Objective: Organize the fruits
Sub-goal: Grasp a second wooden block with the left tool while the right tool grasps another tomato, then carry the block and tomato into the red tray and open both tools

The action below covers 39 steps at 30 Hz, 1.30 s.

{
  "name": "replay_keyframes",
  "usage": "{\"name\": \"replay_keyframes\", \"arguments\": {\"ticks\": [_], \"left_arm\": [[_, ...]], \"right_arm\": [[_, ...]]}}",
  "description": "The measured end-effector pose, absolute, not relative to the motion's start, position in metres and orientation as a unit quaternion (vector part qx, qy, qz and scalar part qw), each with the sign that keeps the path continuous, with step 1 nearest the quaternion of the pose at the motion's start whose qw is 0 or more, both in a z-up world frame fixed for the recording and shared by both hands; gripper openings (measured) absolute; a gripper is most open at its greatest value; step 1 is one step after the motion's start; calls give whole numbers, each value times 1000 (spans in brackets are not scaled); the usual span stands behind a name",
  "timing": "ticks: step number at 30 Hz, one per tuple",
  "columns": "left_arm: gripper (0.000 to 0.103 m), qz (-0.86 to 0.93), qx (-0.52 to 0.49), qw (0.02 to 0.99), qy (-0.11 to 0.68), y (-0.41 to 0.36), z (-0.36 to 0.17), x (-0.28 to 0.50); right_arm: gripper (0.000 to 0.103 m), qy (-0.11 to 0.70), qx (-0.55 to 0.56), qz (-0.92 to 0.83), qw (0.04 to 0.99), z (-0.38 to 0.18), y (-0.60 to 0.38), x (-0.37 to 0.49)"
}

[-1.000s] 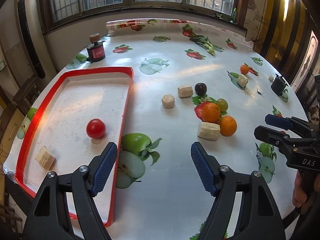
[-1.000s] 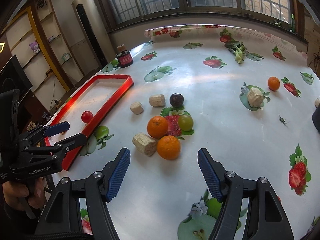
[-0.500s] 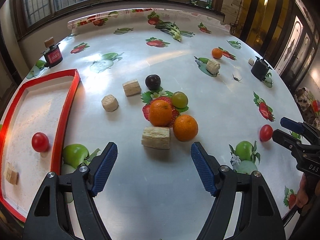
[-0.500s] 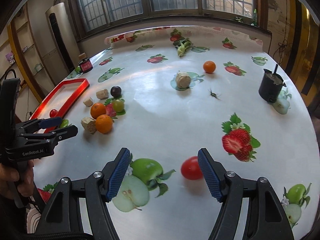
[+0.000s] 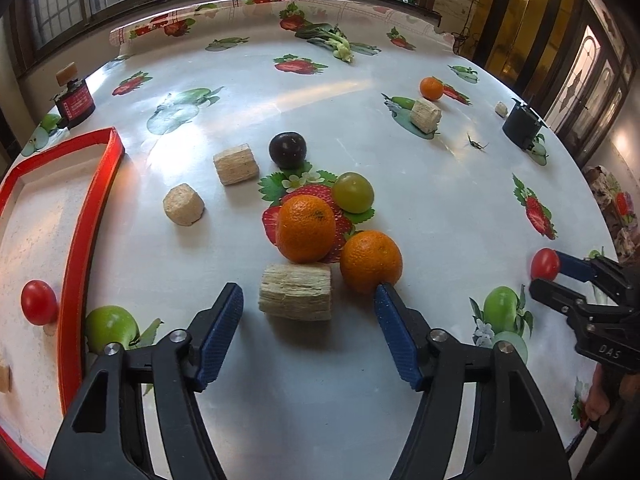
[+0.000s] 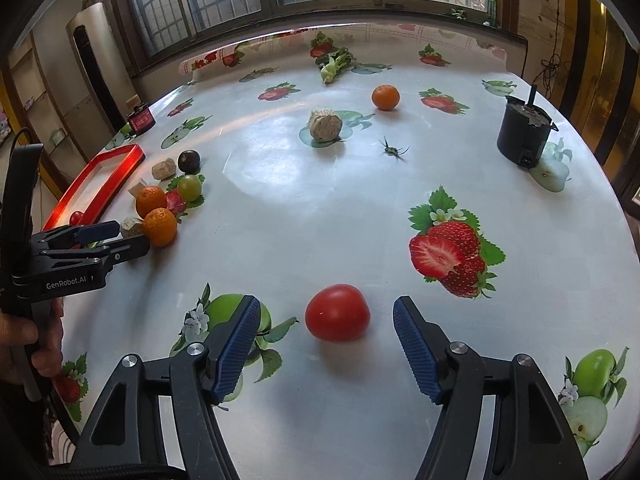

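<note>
At the far left lay the red-rimmed tray (image 5: 72, 264), holding 1 red tomato (image 5: 39, 302) near its right rim. Right of the tray sat 2 pale cut chunks (image 5: 183, 209), then a dark plum (image 5: 287, 149) and a green tomato (image 5: 353, 192). The left gripper (image 5: 308, 330) hovered wide open and held nothing; a fibrous beige block (image 5: 296, 297) lay on the table just ahead of the gap between its jaws, with 2 oranges (image 5: 306, 228) beside and behind the block, the nearer one just past the right blue fingertip. A third orange (image 5: 431, 88) lay well apart toward the far right edge. Farther right, the right gripper (image 6: 322, 344) was also wide open and empty, its jaws flanking a second red tomato (image 6: 337, 312) without touching it. A black pot (image 6: 524, 136) stood at the far right.
</note>
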<state>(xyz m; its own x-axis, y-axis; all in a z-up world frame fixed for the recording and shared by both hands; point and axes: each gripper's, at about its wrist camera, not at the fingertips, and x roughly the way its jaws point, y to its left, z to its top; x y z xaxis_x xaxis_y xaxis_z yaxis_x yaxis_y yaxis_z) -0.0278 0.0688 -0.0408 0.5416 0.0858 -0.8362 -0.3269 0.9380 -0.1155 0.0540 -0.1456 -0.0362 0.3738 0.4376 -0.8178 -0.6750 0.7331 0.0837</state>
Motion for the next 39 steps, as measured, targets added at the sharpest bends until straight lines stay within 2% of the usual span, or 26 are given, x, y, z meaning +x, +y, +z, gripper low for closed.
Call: {"name": "replay_keyframes", "arguments": {"ticks": [1,3,4,6,39], "left_arm": [[58,113,-131,870,461,68,-40,-28],[36,103,-127,874,459,66,-39,-28],[32,106,-120,873,461,66,-40,-28],[32,102,-121,874,459,66,-40,-30],[32,158,-139,891,403,101,2,-102]], "right_arm": [[54,448,-141,337,816,-40,-143,54],[47,448,-156,327,818,-45,-139,52],[39,443,-162,323,821,-44,-139,51],[35,443,-158,325,820,-42,-139,50],[35,404,-170,433,788,-7,-65,-2]]}}
